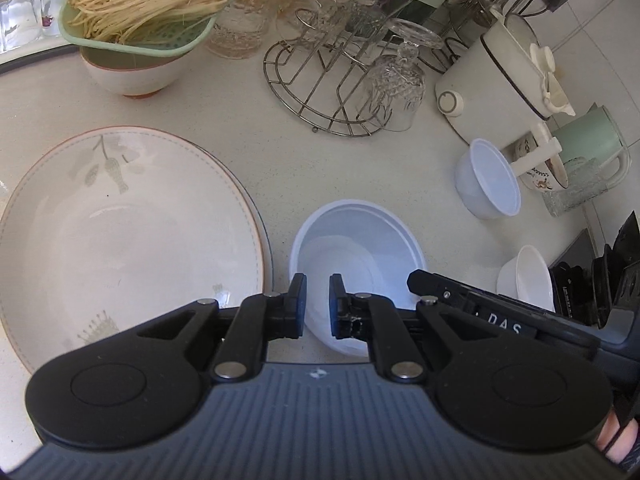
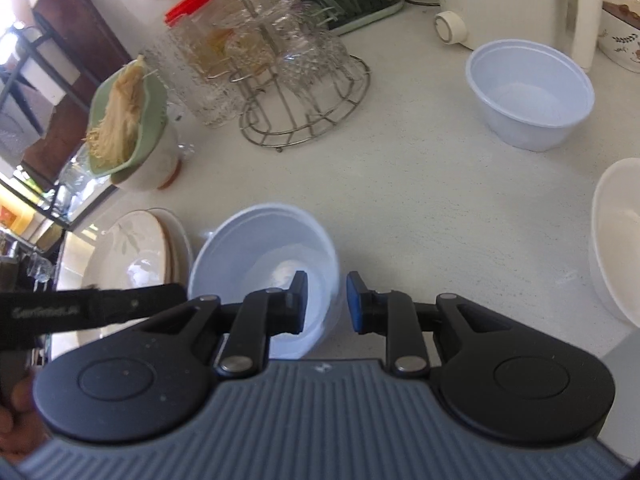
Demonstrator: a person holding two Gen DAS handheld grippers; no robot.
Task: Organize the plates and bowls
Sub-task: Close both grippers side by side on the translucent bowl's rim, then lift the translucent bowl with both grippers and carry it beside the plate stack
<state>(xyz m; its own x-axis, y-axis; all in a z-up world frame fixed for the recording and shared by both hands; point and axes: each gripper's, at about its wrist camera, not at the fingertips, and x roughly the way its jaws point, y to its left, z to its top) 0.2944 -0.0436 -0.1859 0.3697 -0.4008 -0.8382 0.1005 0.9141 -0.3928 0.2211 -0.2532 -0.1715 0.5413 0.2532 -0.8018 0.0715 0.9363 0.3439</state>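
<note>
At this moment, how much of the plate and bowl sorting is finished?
Done: two patterned plates sit stacked, and the near plastic bowl seems to hold another nested inside. In hand: nothing; the left hand-held gripper and right hand-held gripper hover over that bowl, jaws nearly closed. Left: a loose plastic bowl and a white ceramic bowl.

White bowl (image 1: 360, 240), cream plate (image 1: 120, 240) w/ grey leaf print.
</note>
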